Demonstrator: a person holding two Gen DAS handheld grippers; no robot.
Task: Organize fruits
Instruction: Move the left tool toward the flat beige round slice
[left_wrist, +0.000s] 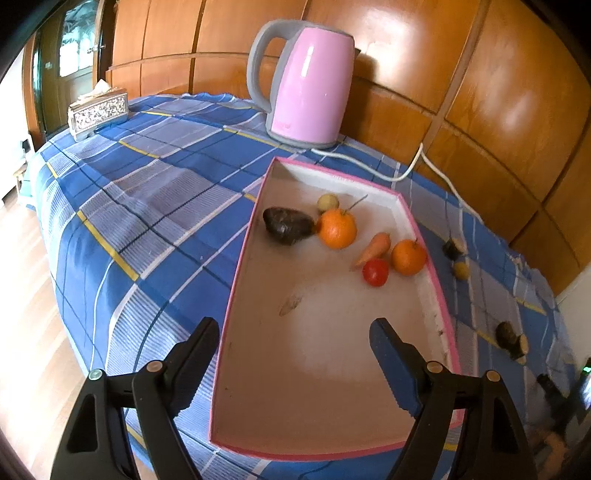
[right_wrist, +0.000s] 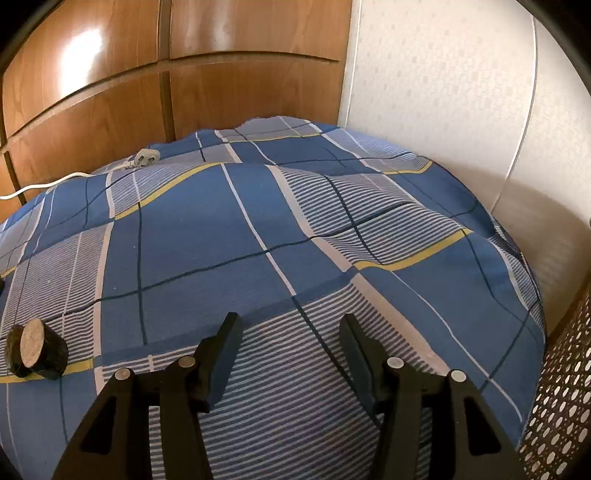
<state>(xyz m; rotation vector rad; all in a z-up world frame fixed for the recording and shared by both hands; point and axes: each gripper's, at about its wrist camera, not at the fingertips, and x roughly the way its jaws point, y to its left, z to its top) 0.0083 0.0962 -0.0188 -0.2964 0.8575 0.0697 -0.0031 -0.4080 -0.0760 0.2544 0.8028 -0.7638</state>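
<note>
Above the pink-rimmed tray (left_wrist: 236, 295), the left gripper (left_wrist: 295, 332) tilts downward, jaws apart and empty.

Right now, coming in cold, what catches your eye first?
The pink kettle stands at the back of the blue plaid cloth, against the wood panels. In front lies the pink-rimmed tray holding two oranges, a carrot and a tomato. A few dark pieces remain on the cloth right of it.

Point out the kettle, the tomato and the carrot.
kettle (left_wrist: 312, 88), left wrist view, on its pink body.
tomato (left_wrist: 375, 272), left wrist view, on its middle.
carrot (left_wrist: 375, 248), left wrist view, mid-length.
</note>
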